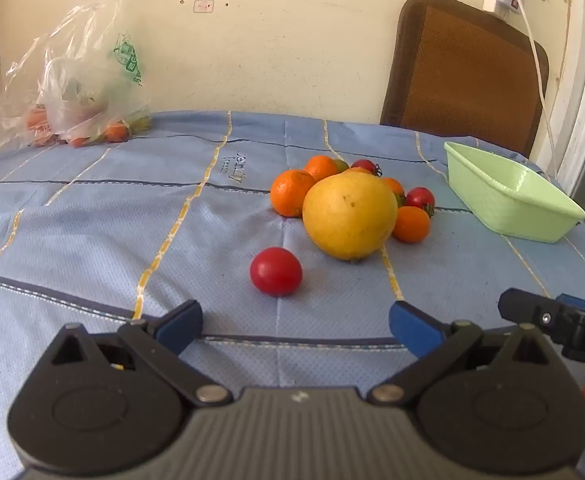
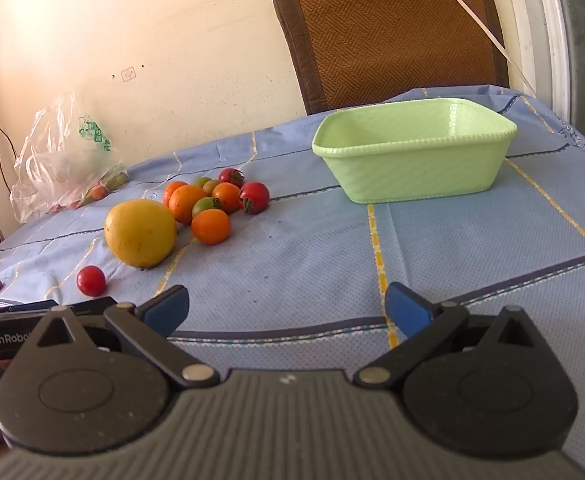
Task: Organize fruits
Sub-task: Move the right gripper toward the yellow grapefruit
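A pile of fruit lies on the blue tablecloth: a big yellow grapefruit (image 1: 349, 216) (image 2: 140, 233), several oranges (image 1: 292, 193) (image 2: 210, 226) and small red tomatoes (image 1: 420, 198) (image 2: 254, 197). One red tomato (image 1: 276, 271) (image 2: 91, 280) lies apart, just ahead of my left gripper (image 1: 295, 326), which is open and empty. A light green basket (image 1: 512, 204) (image 2: 412, 168) stands empty to the right. My right gripper (image 2: 286, 312) is open and empty above bare cloth, in front of the basket.
A clear plastic bag (image 1: 72, 92) (image 2: 62, 160) with more fruit lies at the far left by the wall. A brown chair back (image 1: 464, 68) (image 2: 388, 32) stands behind the table. A white cable (image 1: 532, 60) hangs at the right. The right gripper's body (image 1: 564, 324) shows beside the left one.
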A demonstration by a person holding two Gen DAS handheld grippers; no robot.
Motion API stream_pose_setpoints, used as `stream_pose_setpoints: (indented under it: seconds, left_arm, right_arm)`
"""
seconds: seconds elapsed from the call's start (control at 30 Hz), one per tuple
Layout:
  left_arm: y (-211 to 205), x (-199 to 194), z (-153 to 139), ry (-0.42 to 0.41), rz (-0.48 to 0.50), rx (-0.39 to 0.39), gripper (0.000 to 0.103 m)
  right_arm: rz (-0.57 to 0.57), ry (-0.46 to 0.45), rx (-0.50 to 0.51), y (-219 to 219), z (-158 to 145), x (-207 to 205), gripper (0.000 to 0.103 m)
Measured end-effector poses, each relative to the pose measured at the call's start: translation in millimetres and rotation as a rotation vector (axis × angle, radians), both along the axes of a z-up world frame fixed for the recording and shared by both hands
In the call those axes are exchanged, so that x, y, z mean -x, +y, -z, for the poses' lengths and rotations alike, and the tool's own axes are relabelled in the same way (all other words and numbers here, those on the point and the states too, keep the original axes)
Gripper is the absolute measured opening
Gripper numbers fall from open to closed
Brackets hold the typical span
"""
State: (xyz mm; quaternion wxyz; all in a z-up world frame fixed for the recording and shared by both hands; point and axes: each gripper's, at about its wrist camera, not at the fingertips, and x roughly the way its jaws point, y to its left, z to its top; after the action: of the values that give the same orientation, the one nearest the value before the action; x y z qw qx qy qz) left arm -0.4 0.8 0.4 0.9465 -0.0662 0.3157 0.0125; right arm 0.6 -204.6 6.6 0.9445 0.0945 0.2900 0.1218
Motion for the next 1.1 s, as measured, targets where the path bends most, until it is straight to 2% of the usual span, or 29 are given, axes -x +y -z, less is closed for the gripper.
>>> stream_pose_setpoints:
  seconds: [0.23,0.4,0.5,0.6,0.7,0.83,0.9,1.1]
  left_arm:
    - [1,0,0,0.011,0.023,-0.019,0.103]
    - [-7,7,0,0.050,0.047,-0.107,0.103]
    - [-4,12,-1,0.060,0.063,-0.114,0.103]
    - [1,17,-2,0.064,0.067,-0.123,0.103]
    - [12,22,-6,0.041,0.037,-0.113,0.103]
    - [33,23,-16,-0.029,-0.026,-0.109,0.103]
    - [40,19,-20,-0.049,-0.046,-0.126,0.103]
    - [42,14,-18,-0.079,-0.018,-0.151,0.103]
  right_arm:
    - [0.000,0.001,0.007,2,0,0,0.103]
    - [0.000,0.000,0.008,1,1,-2,0.103]
    - [0.000,0.000,0.002,-9,1,-1,0.103]
    - [0.002,0.001,0.028,1,0,0,0.103]
    - [0.002,0.001,0.027,2,0,0,0.103]
    - [0.003,0.001,0.030,3,0,0,0.103]
    - [0.003,0.001,0.033,3,0,0,0.103]
    - [0.007,-0.008,0.021,0,0,1,0.103]
